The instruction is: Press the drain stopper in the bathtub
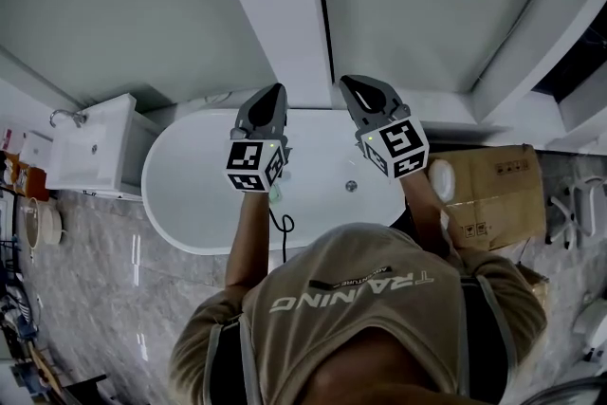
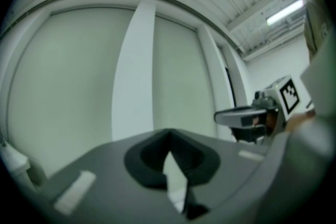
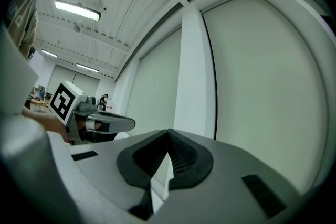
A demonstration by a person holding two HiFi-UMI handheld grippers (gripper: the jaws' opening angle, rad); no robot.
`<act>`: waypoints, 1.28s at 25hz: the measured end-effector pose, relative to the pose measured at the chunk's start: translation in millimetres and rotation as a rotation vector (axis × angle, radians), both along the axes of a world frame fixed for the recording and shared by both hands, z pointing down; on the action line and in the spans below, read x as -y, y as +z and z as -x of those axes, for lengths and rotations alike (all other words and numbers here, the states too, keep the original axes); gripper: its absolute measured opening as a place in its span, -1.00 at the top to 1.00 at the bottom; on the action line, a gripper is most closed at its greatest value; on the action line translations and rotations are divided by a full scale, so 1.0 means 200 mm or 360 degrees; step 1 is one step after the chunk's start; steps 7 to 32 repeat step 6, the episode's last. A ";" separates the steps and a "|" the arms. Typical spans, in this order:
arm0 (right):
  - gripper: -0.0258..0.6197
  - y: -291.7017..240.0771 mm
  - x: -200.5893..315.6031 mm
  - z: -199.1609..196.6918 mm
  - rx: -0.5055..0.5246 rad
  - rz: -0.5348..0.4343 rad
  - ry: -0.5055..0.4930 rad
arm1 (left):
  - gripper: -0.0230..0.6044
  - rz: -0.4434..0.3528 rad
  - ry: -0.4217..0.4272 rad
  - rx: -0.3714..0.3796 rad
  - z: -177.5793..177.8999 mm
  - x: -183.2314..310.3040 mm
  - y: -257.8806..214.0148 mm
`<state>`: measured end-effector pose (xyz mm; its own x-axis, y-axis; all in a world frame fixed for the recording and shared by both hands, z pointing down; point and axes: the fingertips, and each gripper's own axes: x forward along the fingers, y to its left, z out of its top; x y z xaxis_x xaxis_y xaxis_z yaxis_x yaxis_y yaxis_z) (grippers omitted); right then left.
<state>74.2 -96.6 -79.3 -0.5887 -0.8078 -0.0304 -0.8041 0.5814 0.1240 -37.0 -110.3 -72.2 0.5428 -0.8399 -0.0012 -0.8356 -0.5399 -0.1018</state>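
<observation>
In the head view a white oval bathtub (image 1: pixel 190 194) lies below me, with a small round drain stopper (image 1: pixel 351 186) in its floor. Both grippers are raised well above the tub and point at the pale wall panels. My left gripper (image 1: pixel 274 91) is shut with nothing in it, and its tips (image 2: pixel 169 136) meet in its own view. My right gripper (image 1: pixel 349 82) is also shut and empty, jaws closed at the tip (image 3: pixel 168 134). Each gripper shows in the other's view: the right gripper (image 2: pixel 241 117) and the left gripper (image 3: pixel 113 123). Neither gripper view shows the tub or stopper.
A white basin cabinet with a tap (image 1: pixel 95 147) stands left of the tub. A cardboard box (image 1: pixel 493 194) sits at the tub's right end beside a round white object (image 1: pixel 441 177). A dark cable (image 1: pixel 283 225) hangs over the tub's near rim. The floor is grey marble tile.
</observation>
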 end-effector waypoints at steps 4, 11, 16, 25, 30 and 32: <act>0.88 -0.05 0.02 0.01 0.0001 -0.0047 -0.0028 | 0.92 0.0001 0.0014 0.0008 -0.03 0.00 0.02; 0.88 -0.08 0.05 0.00 -0.0006 -0.0068 -0.0036 | 0.92 0.0003 0.0024 0.0000 -0.04 0.02 0.02; 0.88 -0.08 0.05 0.00 -0.0006 -0.0068 -0.0036 | 0.92 0.0003 0.0024 0.0000 -0.04 0.02 0.02; 0.88 -0.08 0.05 0.00 -0.0006 -0.0068 -0.0036 | 0.92 0.0003 0.0024 0.0000 -0.04 0.02 0.02; 0.88 -0.08 0.05 0.00 -0.0006 -0.0068 -0.0036 | 0.92 0.0003 0.0024 0.0000 -0.04 0.02 0.02; 0.88 -0.08 0.05 0.00 -0.0006 -0.0068 -0.0036 | 0.92 0.0003 0.0024 0.0000 -0.04 0.02 0.02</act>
